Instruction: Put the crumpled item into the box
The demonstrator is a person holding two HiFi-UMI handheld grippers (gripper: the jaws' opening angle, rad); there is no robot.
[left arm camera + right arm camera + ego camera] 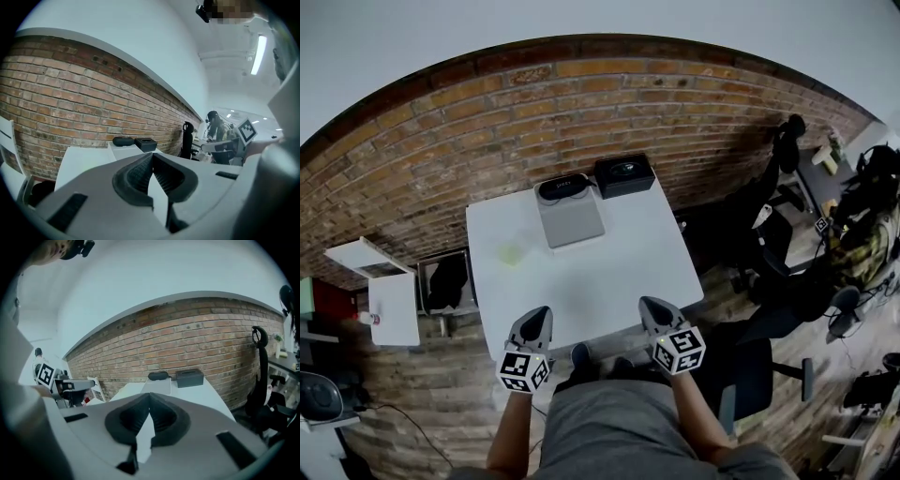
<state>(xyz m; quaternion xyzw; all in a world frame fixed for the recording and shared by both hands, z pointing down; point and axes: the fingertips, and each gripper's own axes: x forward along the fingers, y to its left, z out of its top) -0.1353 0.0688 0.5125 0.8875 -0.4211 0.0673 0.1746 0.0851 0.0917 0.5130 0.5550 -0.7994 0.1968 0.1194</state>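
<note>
A small pale yellow-green crumpled item (512,253) lies on the white table (619,272), left of centre. An open-topped black box (624,174) stands at the table's far edge, also visible as the black box (146,144) and the black box (190,378). My left gripper (543,312) and right gripper (648,303) hover over the table's near edge, both shut and empty, well short of the crumpled item. The left gripper (152,155) and right gripper (150,395) show their jaws touching. The crumpled item does not appear in either gripper view.
A flat grey slab (569,221) lies mid-table with a black oval case (562,186) behind it. The brick wall (487,122) runs along the far side. A white side shelf (392,305) stands left; black office chairs (759,361) and a person (862,220) are at right.
</note>
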